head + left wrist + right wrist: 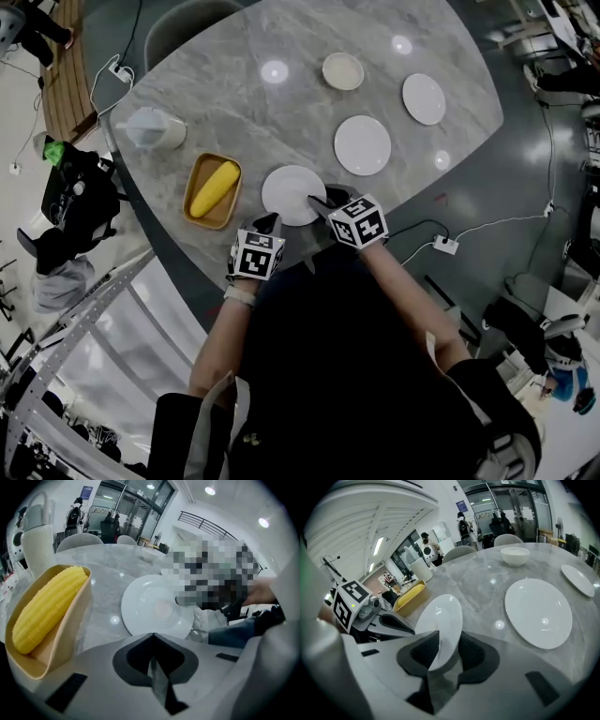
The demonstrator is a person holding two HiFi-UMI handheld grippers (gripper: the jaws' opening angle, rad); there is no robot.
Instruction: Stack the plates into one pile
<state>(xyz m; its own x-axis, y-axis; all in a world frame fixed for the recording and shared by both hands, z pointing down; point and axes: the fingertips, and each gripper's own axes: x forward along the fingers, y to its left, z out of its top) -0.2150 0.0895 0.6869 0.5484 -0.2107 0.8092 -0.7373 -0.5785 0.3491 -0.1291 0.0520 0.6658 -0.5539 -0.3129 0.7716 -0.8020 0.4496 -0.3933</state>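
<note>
The nearest white plate (291, 190) lies at the table's front edge, and my right gripper (321, 202) is shut on its right rim. In the right gripper view that plate (442, 620) stands tilted between the two dark pads of the right gripper (445, 645), which press on it from both sides. Two more white plates (363, 144) (424, 98) lie apart to the right and farther back. My left gripper (269, 223) sits just before the near plate's front rim, shut and holding nothing. The left gripper view has the plate (152, 605) just ahead of the left gripper (152, 637).
A wooden tray (200, 169) holding a yellow corn cob (215, 187) sits left of the near plate. A white pitcher (155, 128) stands farther left. A small bowl (343, 71) is at the back. Cables and a power strip (444, 245) lie on the floor to the right.
</note>
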